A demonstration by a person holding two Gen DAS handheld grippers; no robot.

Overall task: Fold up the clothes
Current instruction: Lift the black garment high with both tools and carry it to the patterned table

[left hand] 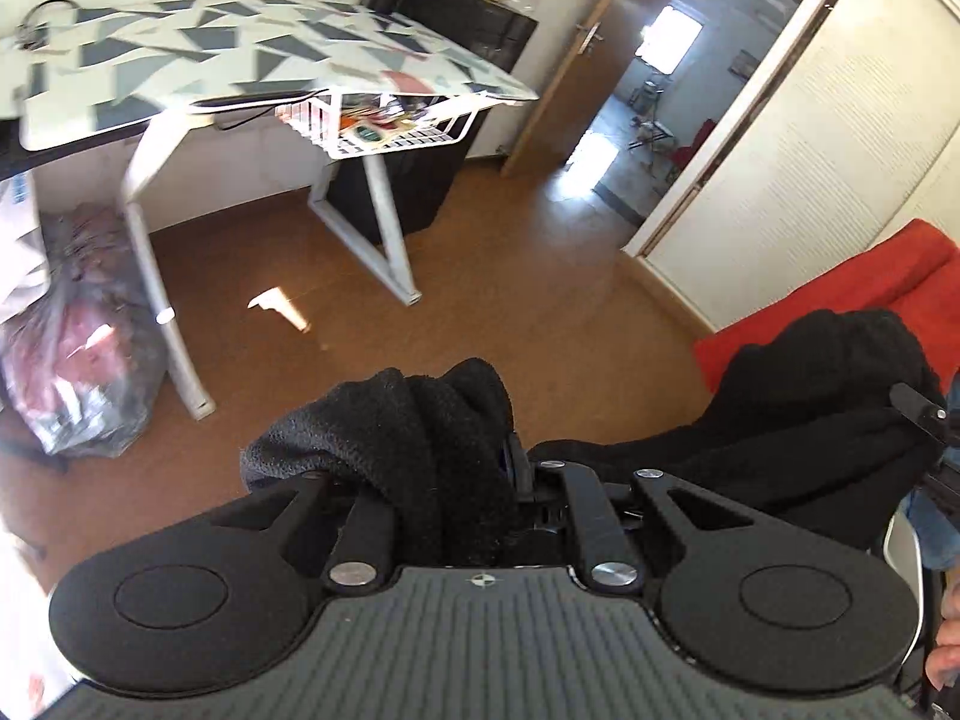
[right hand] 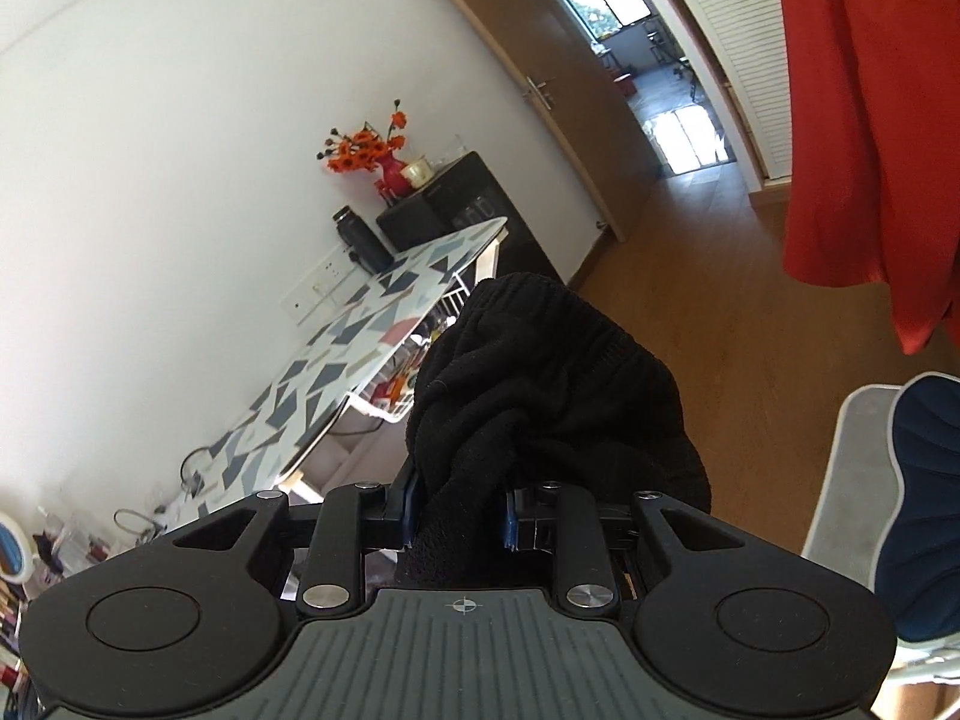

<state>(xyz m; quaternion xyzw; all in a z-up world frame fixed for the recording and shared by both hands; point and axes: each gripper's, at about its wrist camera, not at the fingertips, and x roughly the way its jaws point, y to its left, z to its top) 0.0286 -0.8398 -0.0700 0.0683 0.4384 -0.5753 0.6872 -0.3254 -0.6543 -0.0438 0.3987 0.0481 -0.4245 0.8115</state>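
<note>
A black knitted garment [left hand: 420, 432] is bunched between the jaws of my left gripper [left hand: 462, 480], which is shut on it. The cloth stretches right across the left wrist view to a second bunch [left hand: 828, 396], where part of the other gripper [left hand: 918, 408] shows at the edge. In the right wrist view my right gripper [right hand: 459, 510] is shut on the same black garment [right hand: 540, 384], a thick wad that rises above its blue-padded fingers [right hand: 510, 525]. Both grippers hold the garment in the air above the wooden floor. A red cloth [right hand: 864, 120] hangs at the right.
A table with a grey and white geometric top [left hand: 240, 54] stands on white legs, a wire basket [left hand: 384, 126] under it. A plastic bag of clothes [left hand: 78, 360] sits on the floor at left. An open door [left hand: 576, 42] leads out. A chair [right hand: 864, 468] stands at lower right.
</note>
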